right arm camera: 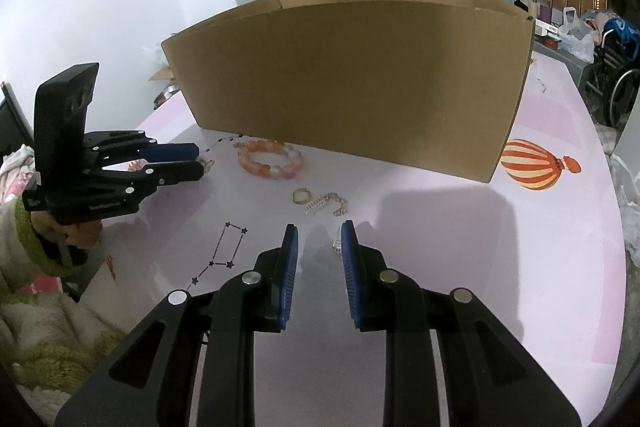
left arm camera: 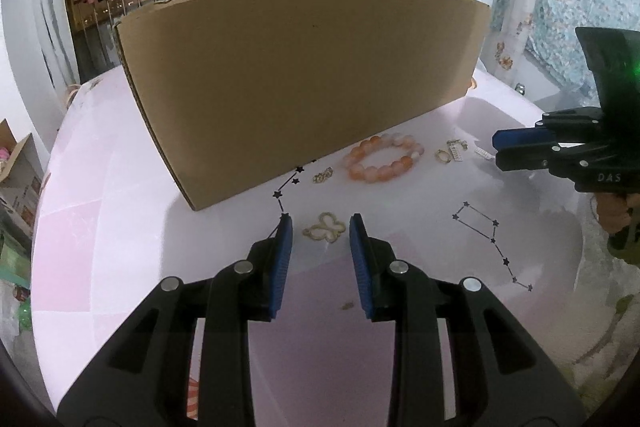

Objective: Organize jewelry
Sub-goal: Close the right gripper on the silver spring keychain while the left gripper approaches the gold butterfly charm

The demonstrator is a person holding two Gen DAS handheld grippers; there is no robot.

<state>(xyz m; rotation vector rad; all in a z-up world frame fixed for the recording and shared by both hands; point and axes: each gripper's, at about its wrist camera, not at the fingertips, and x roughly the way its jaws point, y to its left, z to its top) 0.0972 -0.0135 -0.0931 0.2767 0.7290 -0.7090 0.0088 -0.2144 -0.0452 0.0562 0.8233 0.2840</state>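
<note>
Left wrist view: my left gripper [left arm camera: 321,227] is sitting low centre of the frame with its blue pads [left arm camera: 283,259] parted a moderate way and gripping nothing; the gold butterfly charm [left arm camera: 325,227] is lying on the pale pink table [left arm camera: 120,187] between the tips, apart from both pads. Further up, a small gold chain piece [left arm camera: 322,175] and the orange bead bracelet [left arm camera: 384,157] are resting just before the cardboard box [left arm camera: 304,75], with small gold charms [left arm camera: 450,151] to the right. My right gripper [right arm camera: 319,231], low centre in the right wrist view, is also standing partly open and empty, a small clear clip [right arm camera: 337,246] just beside its right fingertip. Above it a gold ring [right arm camera: 301,195] and a chain with a clear clip [right arm camera: 326,205] are lying
</note>
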